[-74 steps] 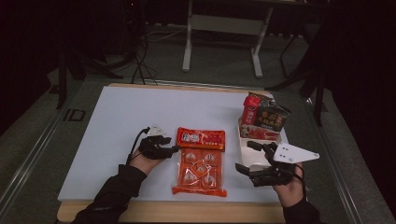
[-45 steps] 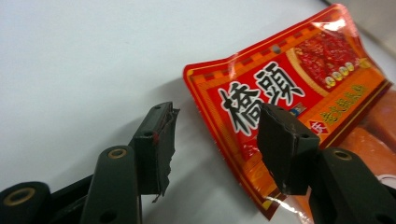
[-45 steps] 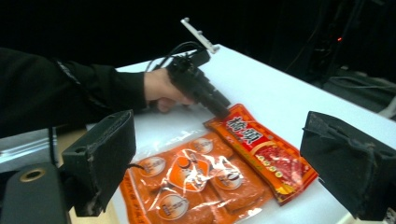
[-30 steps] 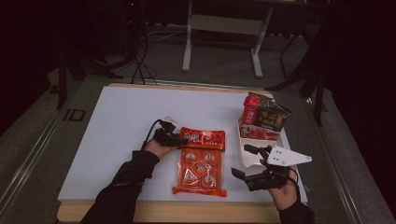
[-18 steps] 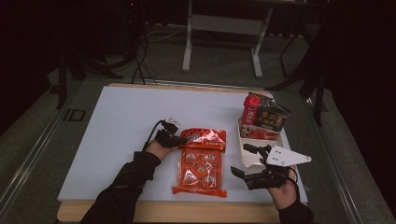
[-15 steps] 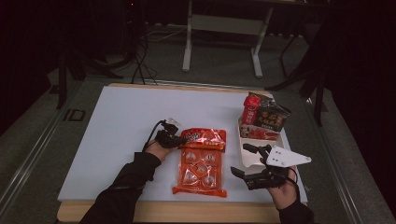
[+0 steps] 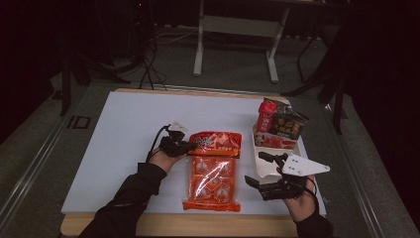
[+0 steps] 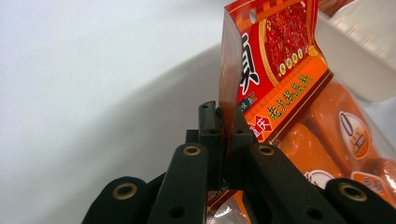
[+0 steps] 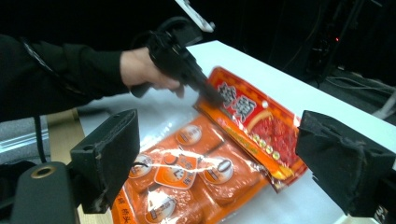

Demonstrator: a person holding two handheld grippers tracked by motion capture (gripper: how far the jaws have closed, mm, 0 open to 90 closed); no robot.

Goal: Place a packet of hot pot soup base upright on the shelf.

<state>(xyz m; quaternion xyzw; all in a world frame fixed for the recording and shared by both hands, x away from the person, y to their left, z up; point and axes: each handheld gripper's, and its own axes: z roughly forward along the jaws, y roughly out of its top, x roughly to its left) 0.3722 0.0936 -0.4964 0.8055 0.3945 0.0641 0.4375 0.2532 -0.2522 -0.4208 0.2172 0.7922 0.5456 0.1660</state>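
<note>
A large red and orange snack bag [image 7: 213,171] lies on the white table top [image 7: 124,148], its lower end flat and its red header raised. My left gripper [image 7: 190,147] is shut on the header's left edge and holds it up off the table. In the left gripper view the jaws [image 8: 219,114] pinch the thin bag edge [image 8: 280,70]. My right gripper [image 7: 260,169] hovers open to the right of the bag with nothing between its fingers. The right gripper view looks between its wide jaws [image 9: 219,140] at the bag [image 9: 210,163] and the left gripper [image 9: 205,95].
A white tray [image 7: 258,148] stands at the right, just beyond my right gripper, with several red and dark snack packs [image 7: 280,124] at its far end. The table's wooden front edge [image 7: 198,225] runs close below the bag. Bare table top lies to the left.
My left gripper has shut on the bag's header edge and lifted it, so the bag's top now stands off the table. The right gripper has stayed where it was.
</note>
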